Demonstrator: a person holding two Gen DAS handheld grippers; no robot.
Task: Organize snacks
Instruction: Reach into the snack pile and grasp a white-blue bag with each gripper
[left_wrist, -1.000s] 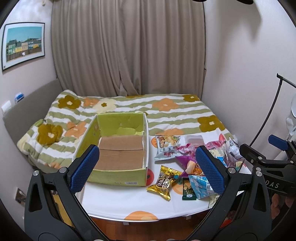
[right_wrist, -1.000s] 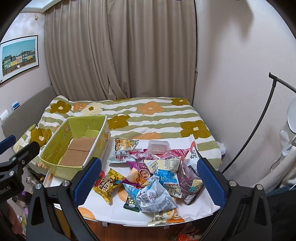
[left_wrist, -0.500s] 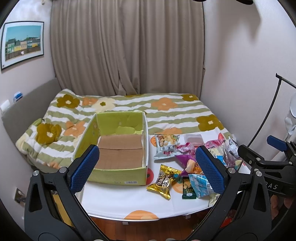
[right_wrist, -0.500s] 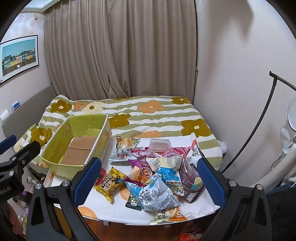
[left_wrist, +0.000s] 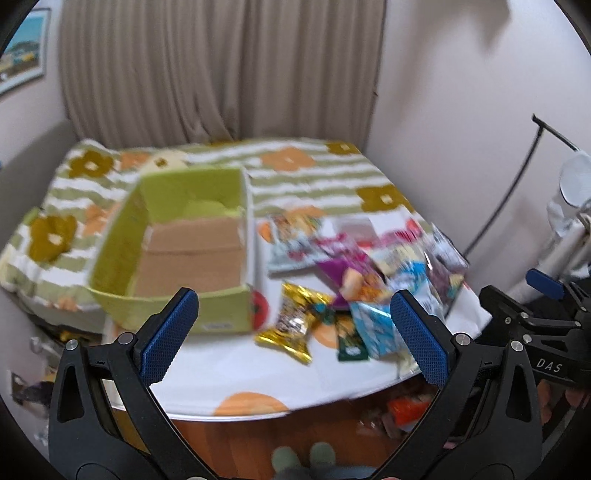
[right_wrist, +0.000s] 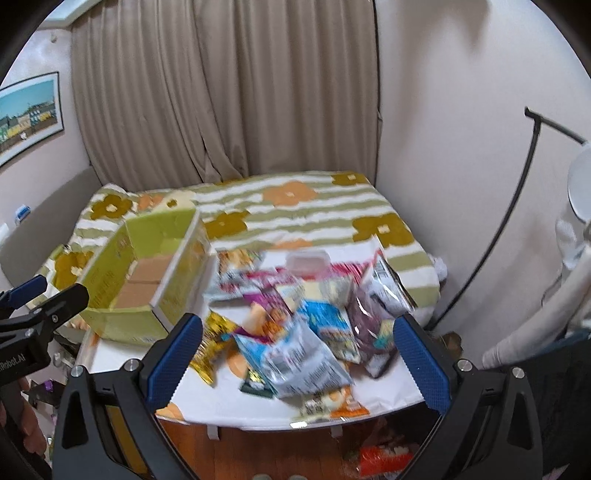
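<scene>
A green cardboard box (left_wrist: 184, 251) with a brown bottom stands open on the left of a white table (left_wrist: 229, 373); it also shows in the right wrist view (right_wrist: 144, 273). A heap of snack bags (left_wrist: 369, 273) lies to its right, with a gold bag (left_wrist: 295, 321) nearest the box. In the right wrist view the heap (right_wrist: 306, 325) is central, a silver-blue bag (right_wrist: 303, 362) in front. My left gripper (left_wrist: 293, 332) and right gripper (right_wrist: 299, 354) are both open and empty, held before the table's front edge.
A bed with a striped flower quilt (right_wrist: 295, 206) lies behind the table, curtains beyond. A black curved stand (right_wrist: 509, 206) rises at the right wall. A clear plastic tub (right_wrist: 308, 260) sits behind the heap. Packets lie on the floor under the table (right_wrist: 384, 458).
Both grippers have moved closer to the table and dipped, so box and snacks look larger and blurred. Jaws stay wide open. Nothing on the table has moved.
</scene>
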